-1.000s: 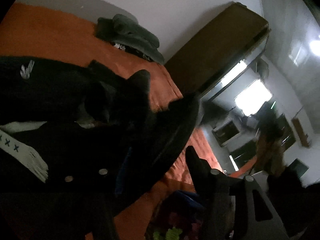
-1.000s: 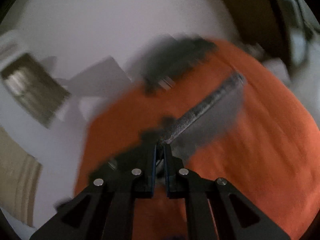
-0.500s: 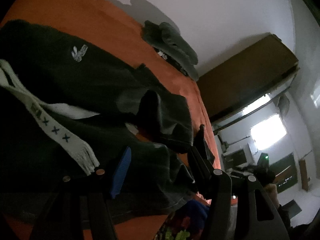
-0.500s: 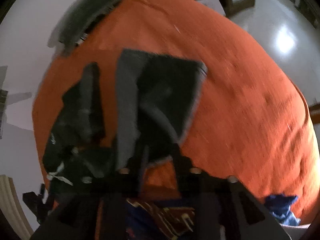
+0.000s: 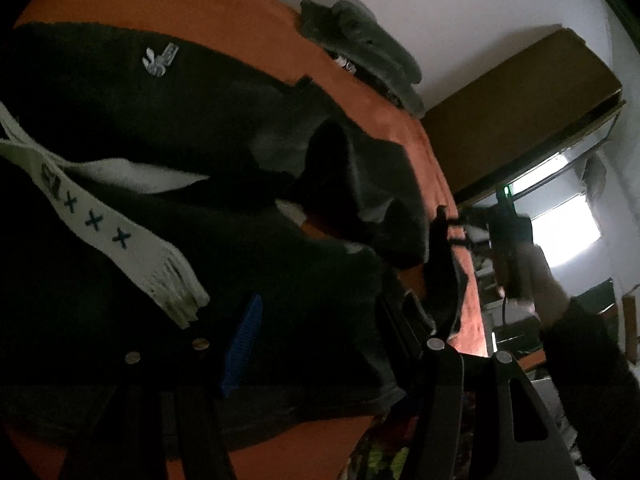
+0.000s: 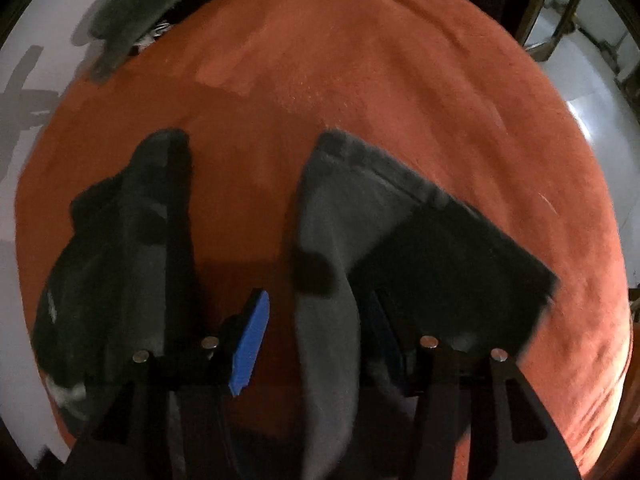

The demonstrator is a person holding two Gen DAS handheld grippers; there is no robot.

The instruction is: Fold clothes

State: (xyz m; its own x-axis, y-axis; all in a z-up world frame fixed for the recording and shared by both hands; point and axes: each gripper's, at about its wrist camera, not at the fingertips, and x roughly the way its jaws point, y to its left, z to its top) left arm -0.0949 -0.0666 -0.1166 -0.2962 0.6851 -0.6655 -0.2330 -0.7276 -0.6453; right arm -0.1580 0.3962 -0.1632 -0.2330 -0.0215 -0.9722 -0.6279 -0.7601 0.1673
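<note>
Two hand-held grippers work over an orange bed [image 6: 400, 80] strewn with dark clothes. In the left wrist view the left hand-held gripper [image 5: 320, 332] has its jaws spread, a blue pad [image 5: 242, 344] showing on the left finger, and it hangs just over a black garment [image 5: 100, 96] that bears a small white logo [image 5: 160, 60]. No cloth is pinched between these jaws. A white scarf [image 5: 104, 232] with dark crosses and a fringed end lies across the black garment. Further off, a dark grey piece [image 5: 372, 184] is bunched up on the bed, and beyond it a folded grey pile [image 5: 360, 48] sits at the far edge against the white wall [image 5: 460, 8]. At the right of this view a person's hand [image 5: 536, 276] in a dark sleeve holds the right hand-held gripper, seen only dimly against a bright window [image 5: 568, 228].

In the right wrist view the right hand-held gripper [image 6: 316, 340] points steeply down at the bed. Its jaws have just been opening and now stand apart, with a grey sleeve [image 6: 328, 280] running down between them. The blue pad [image 6: 250, 348] on the left finger is clear of the cloth; whether the right finger touches it cannot be told. That sleeve belongs to a dark grey garment [image 6: 452, 268] spread to the right on the bed. Another dark garment [image 6: 120, 248] lies crumpled to the left, apart from the first, with bare orange cover between them. The picture is somewhat blurred.
</note>
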